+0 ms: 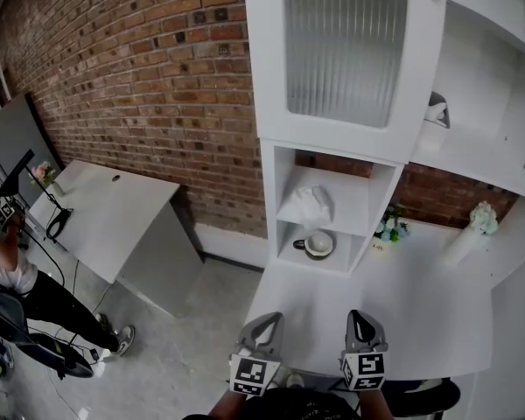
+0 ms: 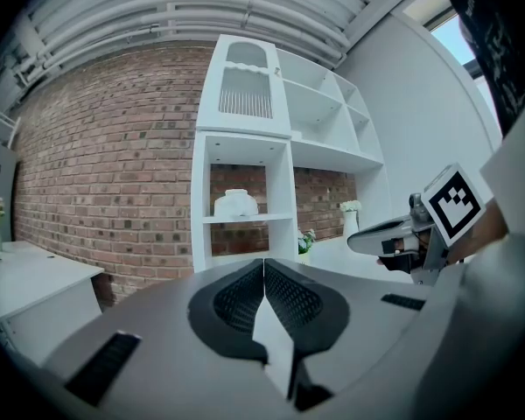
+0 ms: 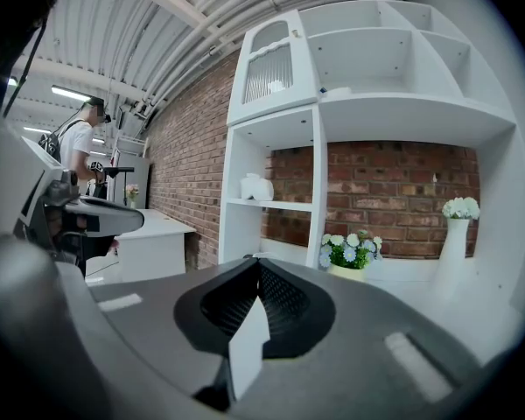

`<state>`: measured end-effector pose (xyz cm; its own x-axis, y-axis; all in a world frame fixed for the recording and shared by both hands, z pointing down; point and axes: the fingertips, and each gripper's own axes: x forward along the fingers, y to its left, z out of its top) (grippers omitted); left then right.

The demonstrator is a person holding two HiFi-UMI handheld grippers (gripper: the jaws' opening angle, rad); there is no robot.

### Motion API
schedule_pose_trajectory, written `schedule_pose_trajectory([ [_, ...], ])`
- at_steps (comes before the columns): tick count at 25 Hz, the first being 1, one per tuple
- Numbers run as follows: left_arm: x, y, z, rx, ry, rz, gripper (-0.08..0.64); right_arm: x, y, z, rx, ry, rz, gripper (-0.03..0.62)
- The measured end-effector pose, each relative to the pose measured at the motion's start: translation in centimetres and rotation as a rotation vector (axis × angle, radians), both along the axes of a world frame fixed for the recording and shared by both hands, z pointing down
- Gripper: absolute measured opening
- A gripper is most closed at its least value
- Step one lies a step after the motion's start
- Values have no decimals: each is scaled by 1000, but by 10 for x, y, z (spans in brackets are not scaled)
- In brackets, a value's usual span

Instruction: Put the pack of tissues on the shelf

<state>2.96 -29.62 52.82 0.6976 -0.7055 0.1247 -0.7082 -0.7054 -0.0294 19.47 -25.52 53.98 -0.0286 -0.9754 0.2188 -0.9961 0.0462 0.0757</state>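
Observation:
The white pack of tissues [image 1: 307, 206] lies on the upper shelf of the narrow white shelf unit [image 1: 378, 201], above a round dark-and-white dish [image 1: 318, 245] on the lower shelf. It also shows in the left gripper view as the tissue pack [image 2: 234, 203] and in the right gripper view as the pack [image 3: 256, 187]. My left gripper [image 1: 264, 326] and right gripper [image 1: 364, 324] hover side by side over the near part of the white counter [image 1: 420, 296], well short of the shelf. In both, the jaws meet with nothing between them, left gripper [image 2: 263, 265] and right gripper [image 3: 258, 261].
A small pot of flowers [image 1: 390, 227] and a tall white vase with white flowers [image 1: 481, 220] stand on the counter right of the shelf unit. A ribbed-glass cabinet door [image 1: 343, 51] hangs above. A white desk [image 1: 105, 208] and a person [image 1: 9, 269] are at the left by the brick wall.

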Motion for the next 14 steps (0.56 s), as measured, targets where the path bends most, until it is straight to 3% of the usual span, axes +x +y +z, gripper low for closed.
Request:
schedule_pose_trajectory([
  [14, 0, 3, 5, -12, -1, -2, 11, -4, 3, 5, -11, 4, -14, 5],
])
